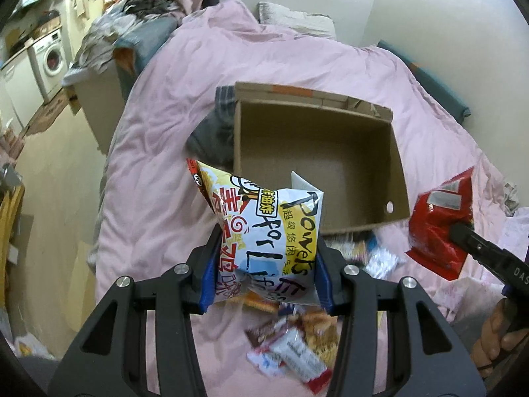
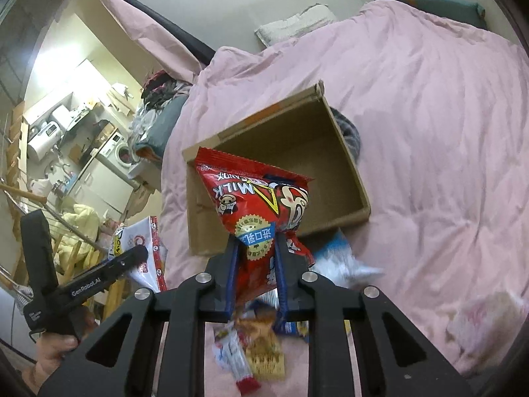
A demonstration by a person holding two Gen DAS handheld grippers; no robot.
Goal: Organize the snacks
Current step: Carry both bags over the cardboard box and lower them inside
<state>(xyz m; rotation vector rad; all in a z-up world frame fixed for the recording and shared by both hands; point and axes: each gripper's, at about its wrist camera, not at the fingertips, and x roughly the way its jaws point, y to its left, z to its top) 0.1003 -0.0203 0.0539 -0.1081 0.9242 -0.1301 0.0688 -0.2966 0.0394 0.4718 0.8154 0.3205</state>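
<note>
My left gripper (image 1: 267, 231) is shut on a puffy white and yellow snack bag (image 1: 264, 231), lifted above the bed in front of an open cardboard box (image 1: 317, 168). My right gripper (image 2: 254, 240) is shut on a red milk candy bag (image 2: 254, 198), held up before the same box (image 2: 330, 152). In the left wrist view the red bag (image 1: 436, 228) hangs at the right on the other gripper. In the right wrist view the white bag (image 2: 145, 248) shows at the left on the left gripper. Several loose snack packs (image 1: 294, 344) lie on the pink duvet below both grippers.
The box sits on a pink duvet (image 2: 446, 132) covering the bed; nothing shows inside it. A grey garment (image 1: 211, 132) lies beside the box. A pillow (image 1: 297, 20) rests by the wall. Laundry piles and a washing machine (image 1: 53, 59) stand off the bed's left side.
</note>
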